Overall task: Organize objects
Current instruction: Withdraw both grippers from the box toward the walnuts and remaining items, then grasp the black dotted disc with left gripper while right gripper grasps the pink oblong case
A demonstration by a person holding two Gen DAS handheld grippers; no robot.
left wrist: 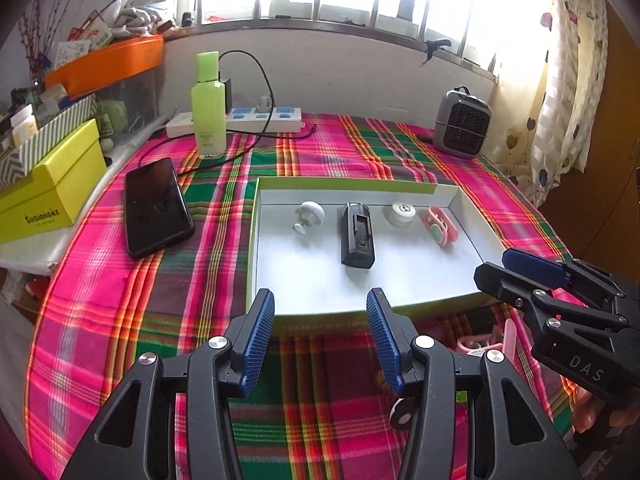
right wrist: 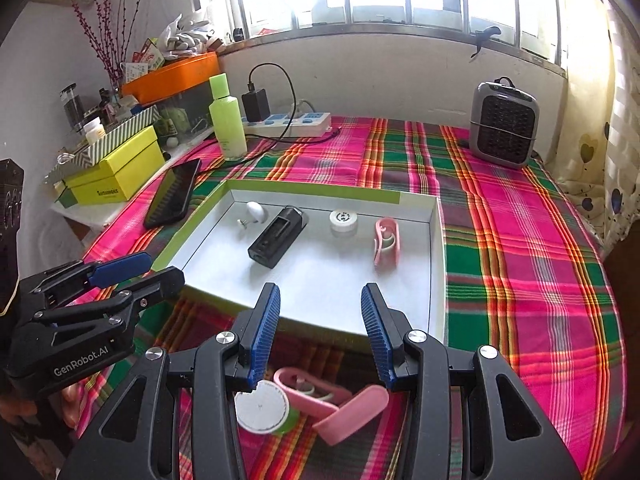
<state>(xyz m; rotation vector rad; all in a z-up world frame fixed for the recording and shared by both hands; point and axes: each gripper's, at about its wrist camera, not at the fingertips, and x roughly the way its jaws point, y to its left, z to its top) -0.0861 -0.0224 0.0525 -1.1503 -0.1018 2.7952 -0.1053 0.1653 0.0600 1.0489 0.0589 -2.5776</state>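
A shallow white tray with a green rim (left wrist: 256, 208) (right wrist: 436, 240) lies on the plaid cloth. In it stand a white knob hook (left wrist: 306, 216) (right wrist: 254, 212), a black rectangular device (left wrist: 357, 234) (right wrist: 276, 236), a white round cap (left wrist: 400, 214) (right wrist: 343, 222) and a pink clip (left wrist: 440, 226) (right wrist: 386, 240). My left gripper (left wrist: 320, 336) (right wrist: 132, 268) is open and empty before the tray's near edge. My right gripper (right wrist: 320, 332) (left wrist: 504, 264) is open and empty above a white round disc (right wrist: 262, 406), a pink clip (right wrist: 312, 394) and a pink flat piece (right wrist: 352, 414) on the cloth.
A black phone (left wrist: 156, 206) (right wrist: 174, 192) lies left of the tray. A green bottle (left wrist: 208, 108) (right wrist: 228, 120) and a power strip (left wrist: 248, 120) (right wrist: 296, 122) stand behind. A grey heater (left wrist: 462, 124) (right wrist: 504, 124) is back right. Yellow box (left wrist: 48, 188) and orange bin (left wrist: 104, 64) at left.
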